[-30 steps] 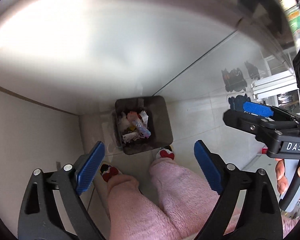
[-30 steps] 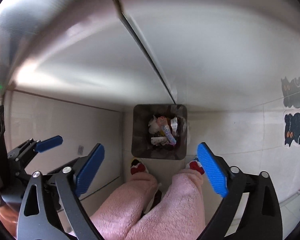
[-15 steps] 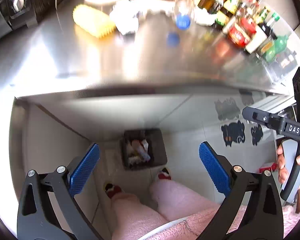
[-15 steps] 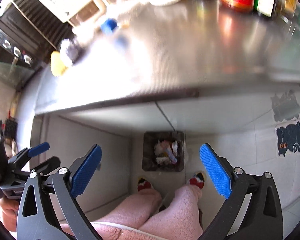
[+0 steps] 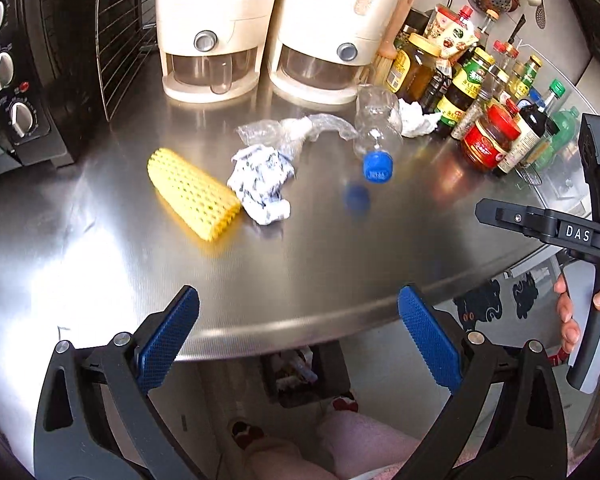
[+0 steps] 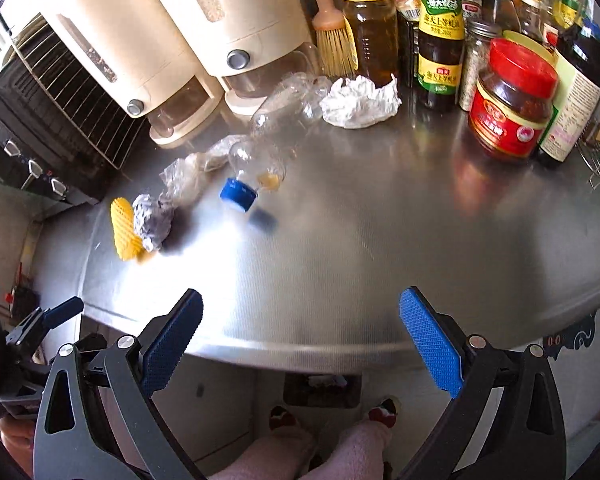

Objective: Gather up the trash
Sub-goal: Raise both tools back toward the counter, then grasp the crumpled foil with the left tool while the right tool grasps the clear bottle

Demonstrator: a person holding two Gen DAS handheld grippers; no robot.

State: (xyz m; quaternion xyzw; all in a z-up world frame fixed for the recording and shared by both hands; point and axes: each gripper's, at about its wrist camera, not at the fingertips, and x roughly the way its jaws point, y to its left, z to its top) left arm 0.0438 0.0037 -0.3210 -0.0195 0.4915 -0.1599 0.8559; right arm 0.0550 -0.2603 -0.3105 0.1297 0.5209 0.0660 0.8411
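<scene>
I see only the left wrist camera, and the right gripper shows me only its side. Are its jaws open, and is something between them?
Observer: The right gripper has its jaws wide open with nothing between them. It hangs over the near edge of the steel counter.
Operator: Thank you. Is the clear bottle fully empty?
Observer: It seems not. The clear bottle lies on its side, and a small yellow patch shows inside near its blue cap.
Operator: And the white thing behind it?
Observer: It is crumpled white paper, lying in front of a brush with yellow bristles and a jar with a yellow lid.
</scene>
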